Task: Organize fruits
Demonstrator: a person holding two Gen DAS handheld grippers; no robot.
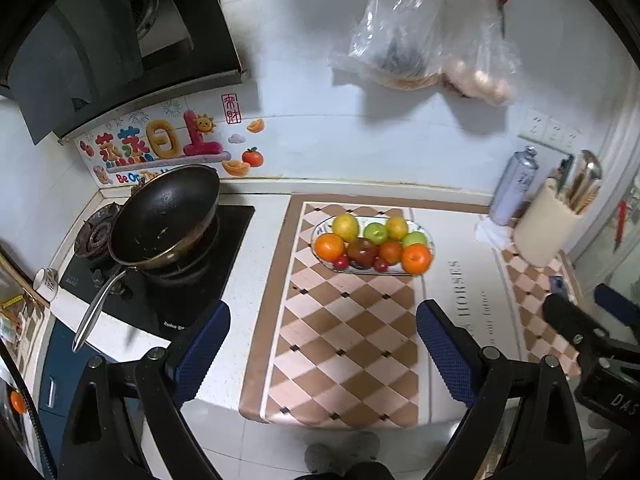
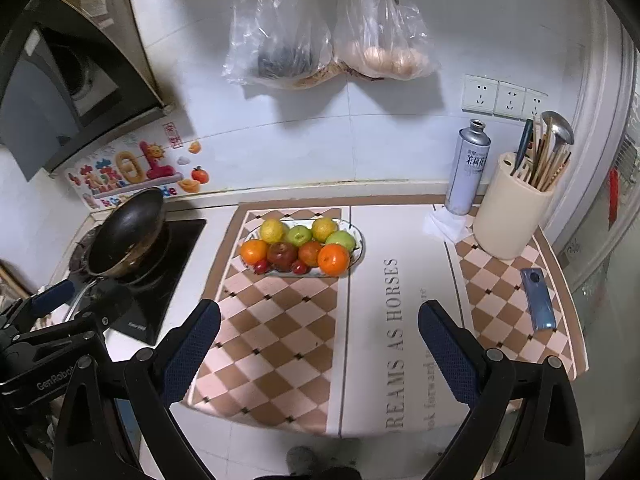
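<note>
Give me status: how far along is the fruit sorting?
Nothing looks done: all fruit still sits piled on the plate, oranges, green apples and the rest. In hand: nothing; left gripper and right gripper are open and empty, back from the plate. Left: all of it.

Brown-and-pink diamond-checked mat (image 2: pixel 280 340)
</note>
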